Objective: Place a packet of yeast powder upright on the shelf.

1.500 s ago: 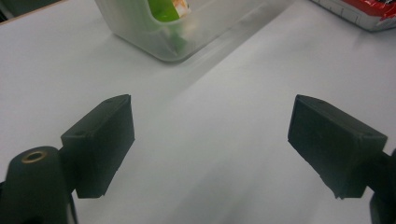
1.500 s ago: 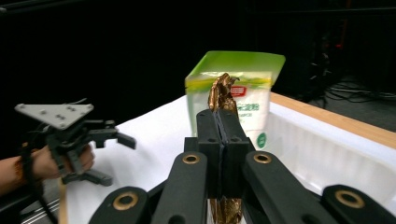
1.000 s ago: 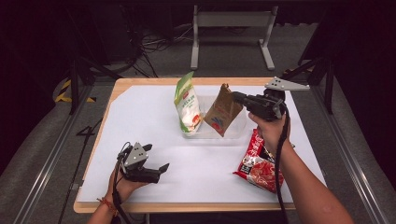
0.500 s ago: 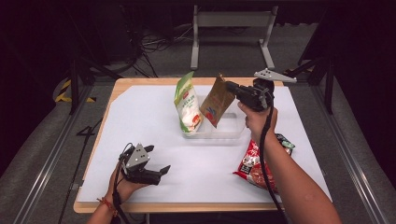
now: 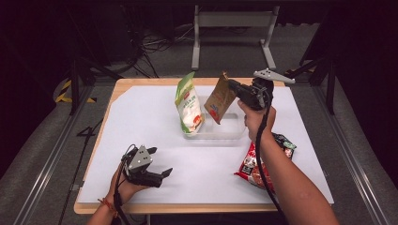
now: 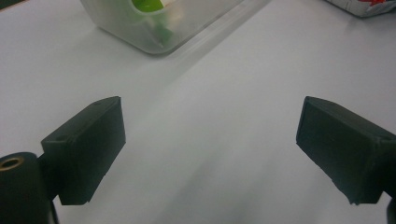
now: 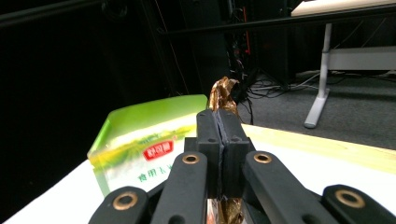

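Where jaws clamp, brown pouch [image 7: 223,93] edge hidden.

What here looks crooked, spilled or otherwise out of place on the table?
Nothing is spilled. The brown foil snack bag hangs tilted above the clear plastic bin, pinched by the right gripper. The red noodle packet lies outside the bin, partly under the person's forearm.
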A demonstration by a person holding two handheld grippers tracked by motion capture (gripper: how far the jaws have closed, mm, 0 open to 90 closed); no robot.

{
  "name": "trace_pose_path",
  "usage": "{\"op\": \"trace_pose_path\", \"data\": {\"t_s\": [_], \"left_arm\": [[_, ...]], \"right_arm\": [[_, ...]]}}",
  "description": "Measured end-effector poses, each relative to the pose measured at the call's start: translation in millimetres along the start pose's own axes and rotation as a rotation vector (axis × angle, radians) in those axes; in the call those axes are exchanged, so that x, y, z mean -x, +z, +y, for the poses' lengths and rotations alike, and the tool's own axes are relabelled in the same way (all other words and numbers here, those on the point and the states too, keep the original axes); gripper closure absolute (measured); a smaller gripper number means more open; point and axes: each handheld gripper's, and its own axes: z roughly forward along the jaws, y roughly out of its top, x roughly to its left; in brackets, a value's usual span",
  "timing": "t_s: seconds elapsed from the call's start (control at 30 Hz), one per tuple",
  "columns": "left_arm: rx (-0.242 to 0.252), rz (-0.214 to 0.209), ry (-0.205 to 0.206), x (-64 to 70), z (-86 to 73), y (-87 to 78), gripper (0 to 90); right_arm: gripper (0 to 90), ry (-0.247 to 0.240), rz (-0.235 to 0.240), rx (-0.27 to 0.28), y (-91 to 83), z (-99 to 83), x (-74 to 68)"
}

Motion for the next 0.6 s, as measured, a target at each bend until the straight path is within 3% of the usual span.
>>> {"op": "trace_pose_path", "data": {"t_s": [0.07, 0.13, 0.33, 0.6], "left_arm": [[0.000, -0.002, -0.001, -0.1, -0.1, 0.0, 8.8], [-0.001, -0.001, 0.001, -0.1, 0.0, 0.1, 8.8], [-0.005, -0.005, 0.006, 0.7, 0.0, 0.1, 8.8], [-0.010, -0.012, 0.009, 0.8, -0.5, 0.1, 8.9]], "right_arm": [[89.2, 0.010, 0.012, 0.004, -0.7, 1.4, -1.6], [89.2, -0.018, 0.027, -0.003, -2.3, 4.5, -13.2], [89.2, -0.030, 0.043, -0.008, -0.6, 5.3, -25.9], [89.2, -0.036, -0.036, -0.012, 4.5, -5.3, -18.5]]}}
